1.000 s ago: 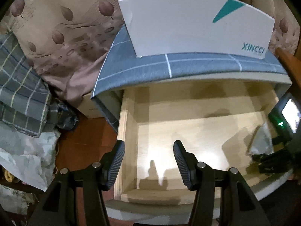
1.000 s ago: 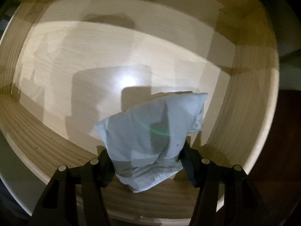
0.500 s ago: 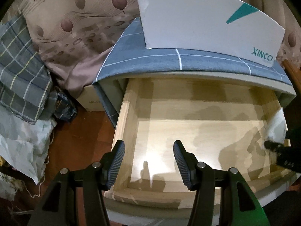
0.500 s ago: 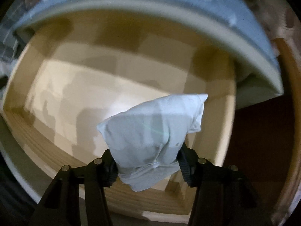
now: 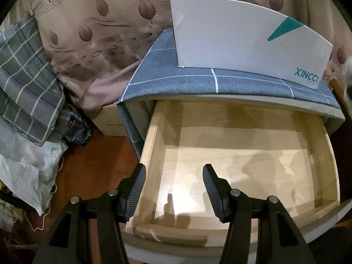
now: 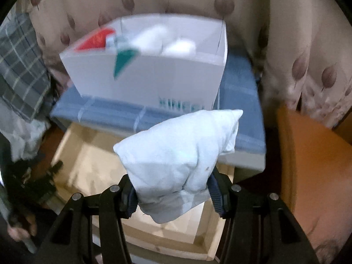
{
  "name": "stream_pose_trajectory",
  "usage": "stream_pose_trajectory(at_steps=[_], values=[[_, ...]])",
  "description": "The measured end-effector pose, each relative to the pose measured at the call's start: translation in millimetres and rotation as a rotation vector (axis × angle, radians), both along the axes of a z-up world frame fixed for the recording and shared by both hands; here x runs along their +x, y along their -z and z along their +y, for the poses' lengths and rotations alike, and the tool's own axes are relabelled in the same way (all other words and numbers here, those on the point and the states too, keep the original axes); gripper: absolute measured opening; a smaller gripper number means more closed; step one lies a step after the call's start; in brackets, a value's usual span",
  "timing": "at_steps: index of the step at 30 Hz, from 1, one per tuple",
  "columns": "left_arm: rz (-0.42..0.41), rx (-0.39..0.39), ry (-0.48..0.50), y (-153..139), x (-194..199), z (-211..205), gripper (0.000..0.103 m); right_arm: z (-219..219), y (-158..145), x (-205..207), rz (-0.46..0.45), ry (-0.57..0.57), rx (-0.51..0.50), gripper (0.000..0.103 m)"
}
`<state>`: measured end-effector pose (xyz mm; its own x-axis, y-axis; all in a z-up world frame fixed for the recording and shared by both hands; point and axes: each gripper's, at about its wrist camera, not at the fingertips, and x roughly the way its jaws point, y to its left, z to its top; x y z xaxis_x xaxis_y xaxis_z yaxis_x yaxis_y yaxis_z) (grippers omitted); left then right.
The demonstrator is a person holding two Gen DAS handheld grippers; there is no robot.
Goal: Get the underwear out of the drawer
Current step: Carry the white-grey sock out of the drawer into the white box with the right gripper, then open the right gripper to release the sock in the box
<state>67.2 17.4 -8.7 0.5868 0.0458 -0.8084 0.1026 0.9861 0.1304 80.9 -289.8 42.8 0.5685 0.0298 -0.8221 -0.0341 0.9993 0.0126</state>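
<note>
A folded pale blue underwear (image 6: pixel 178 160) fills the middle of the right wrist view, and my right gripper (image 6: pixel 172 194) is shut on its lower end. It hangs in the air above the open wooden drawer (image 6: pixel 88 154). In the left wrist view the drawer (image 5: pixel 242 167) shows a bare wooden floor. My left gripper (image 5: pixel 173 189) stands open over the drawer's front left corner with nothing between its fingers. A pale blurred bit at the right edge (image 5: pixel 347 77) looks like the underwear, but I cannot tell for sure.
A white box (image 6: pixel 154 72) marked XINCCI, holding white and red items, stands on the blue checked cabinet top (image 5: pixel 220 83). A leaf-patterned curtain (image 5: pixel 99 33) hangs behind. Plaid cloth (image 5: pixel 24 77) and crumpled bags (image 5: pixel 26 171) lie left; an orange wooden surface (image 6: pixel 308 165) lies right.
My right gripper has risen out of the drawer with the underwear still in it, so the white box and curtain now show. The left gripper has hardly moved, only rolled a little.
</note>
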Motion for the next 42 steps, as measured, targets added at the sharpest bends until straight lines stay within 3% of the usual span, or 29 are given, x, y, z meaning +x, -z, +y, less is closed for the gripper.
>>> stream_pose_trajectory(at_steps=[8,15,28,42], values=[[-0.004,-0.001,-0.003,-0.6,1.4,2.0,0.055,1.6,-72.5,25.3,-0.120,0.002,-0.006,0.050],[0.001,-0.012,-0.014,-0.8,2.4,5.3,0.055,2.8,-97.7,63.0,-0.152,0.018,0.015,0.050],[0.010,-0.042,-0.033,-0.6,2.7,11.4,0.055,9.8,-86.1,150.9,-0.117,0.038,-0.036,0.050],[0.016,-0.054,-0.043,-0.8,3.9,13.9,0.055,10.6,-45.9,190.0,-0.052,0.067,-0.024,0.051]])
